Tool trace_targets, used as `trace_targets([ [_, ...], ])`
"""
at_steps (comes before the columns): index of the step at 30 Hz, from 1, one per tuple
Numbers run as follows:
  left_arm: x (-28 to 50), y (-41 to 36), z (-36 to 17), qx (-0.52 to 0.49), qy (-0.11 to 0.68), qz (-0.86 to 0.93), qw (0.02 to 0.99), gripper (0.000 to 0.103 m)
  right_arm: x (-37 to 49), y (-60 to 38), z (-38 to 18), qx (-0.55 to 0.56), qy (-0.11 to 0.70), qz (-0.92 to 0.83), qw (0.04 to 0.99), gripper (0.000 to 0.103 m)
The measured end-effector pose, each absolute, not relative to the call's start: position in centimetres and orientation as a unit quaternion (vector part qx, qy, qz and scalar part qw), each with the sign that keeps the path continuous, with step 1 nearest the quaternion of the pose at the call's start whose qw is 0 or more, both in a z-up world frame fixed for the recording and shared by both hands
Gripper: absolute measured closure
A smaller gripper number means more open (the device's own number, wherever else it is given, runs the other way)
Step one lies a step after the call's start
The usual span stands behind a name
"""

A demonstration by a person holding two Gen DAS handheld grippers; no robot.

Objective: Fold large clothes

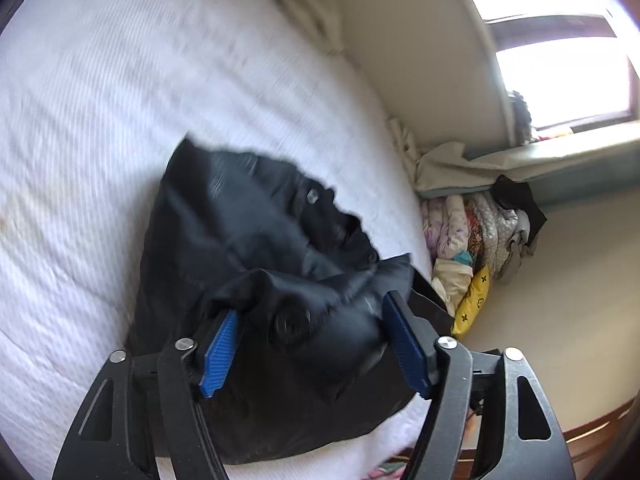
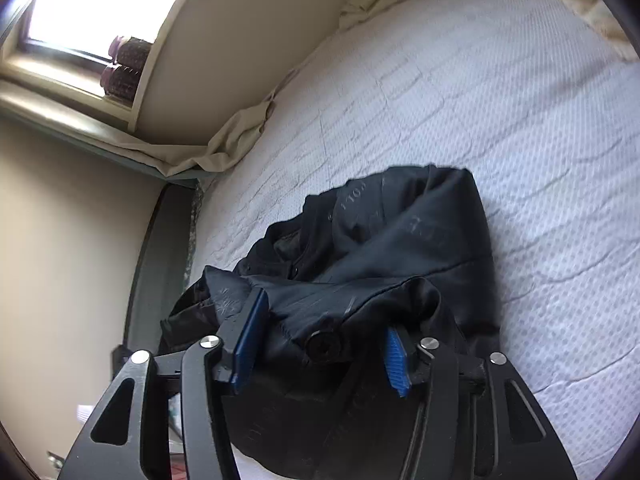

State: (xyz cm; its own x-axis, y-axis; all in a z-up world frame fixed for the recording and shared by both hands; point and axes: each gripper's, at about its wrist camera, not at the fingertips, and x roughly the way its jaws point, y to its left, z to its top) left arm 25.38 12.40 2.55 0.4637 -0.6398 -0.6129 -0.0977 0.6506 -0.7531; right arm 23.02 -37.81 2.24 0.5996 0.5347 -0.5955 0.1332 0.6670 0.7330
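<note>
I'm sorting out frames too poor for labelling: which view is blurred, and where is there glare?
Left wrist view: motion blur smears the white bedcover and the black jacket; the window is blown out. Right wrist view: sharper, quilting crisp, but its window glares too.

We see a bed (image 2: 500,92) covered by a white quilted sheet, creased in places. On it lies a black jacket (image 2: 400,248), bunched and partly folded, near the edge. A cream cloth (image 2: 240,136) sits crumpled along the bed's wall side.

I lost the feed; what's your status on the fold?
Left gripper open, right gripper open. Black jacket bunched on white mattress. Nothing blocking.
</note>
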Motion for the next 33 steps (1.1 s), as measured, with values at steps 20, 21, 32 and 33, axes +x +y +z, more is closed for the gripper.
trace_targets([
  [20,25.9,1.6,1.9,-0.064,0.45,-0.053,0.889,0.018,22.7,-28.2,5.2,0.028,0.41,0.051,0.91,0.079],
  [21,26.2,1.8,1.3,-0.046,0.456,-0.029,0.888,0.018,23.1,-27.7,4.1,-0.004,0.418,0.033,0.908,0.079],
  [32,26.6,6.9,-5.4,-0.078,0.551,0.024,0.831,0.013,25.4,-30.8,-2.5,0.031,0.506,-0.01,0.862,0.083],
  [33,26.4,6.9,-5.6,-0.081,0.552,0.022,0.83,0.013,25.3,-30.9,-2.8,0.032,0.507,-0.01,0.861,0.083],
])
